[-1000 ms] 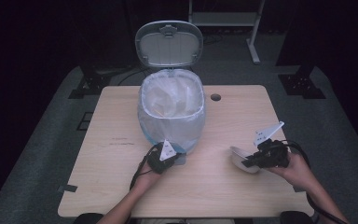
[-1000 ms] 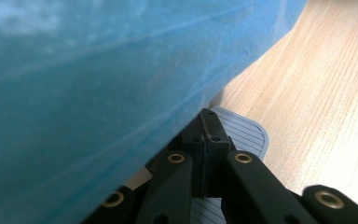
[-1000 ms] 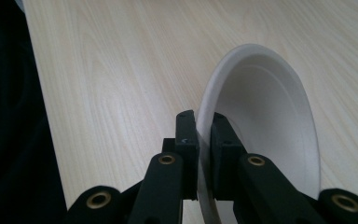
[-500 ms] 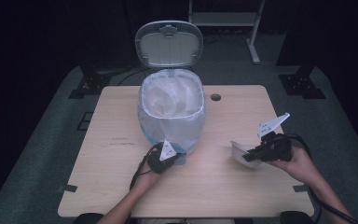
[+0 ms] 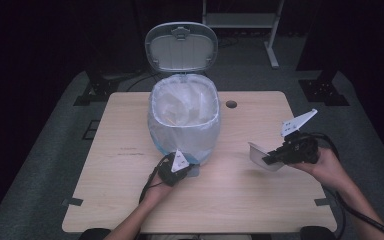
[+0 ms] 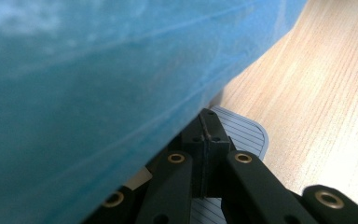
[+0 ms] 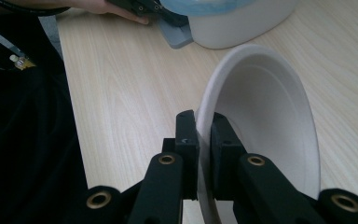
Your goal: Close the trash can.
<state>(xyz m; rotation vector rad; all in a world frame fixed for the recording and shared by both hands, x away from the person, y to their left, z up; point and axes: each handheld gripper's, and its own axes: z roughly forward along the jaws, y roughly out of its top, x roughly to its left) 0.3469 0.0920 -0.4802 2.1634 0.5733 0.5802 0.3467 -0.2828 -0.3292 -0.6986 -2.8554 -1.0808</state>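
— How many things are on the table [image 5: 105,200]?

— One bin [image 5: 184,131], lid [image 5: 181,47] raised at the far side, lined with one pale bag [image 5: 167,102]; something pale lies inside, I can't tell what. One white bowl [image 5: 262,156], empty, tipped on edge, right of the bin.

— The grippers?

— Two. The right gripper [image 7: 204,133] is clenched on the bowl's rim. The left gripper [image 6: 207,133] has its jaws pressed together, holding nothing, tips on the grey pedal [image 6: 242,133] at the bin's near foot.
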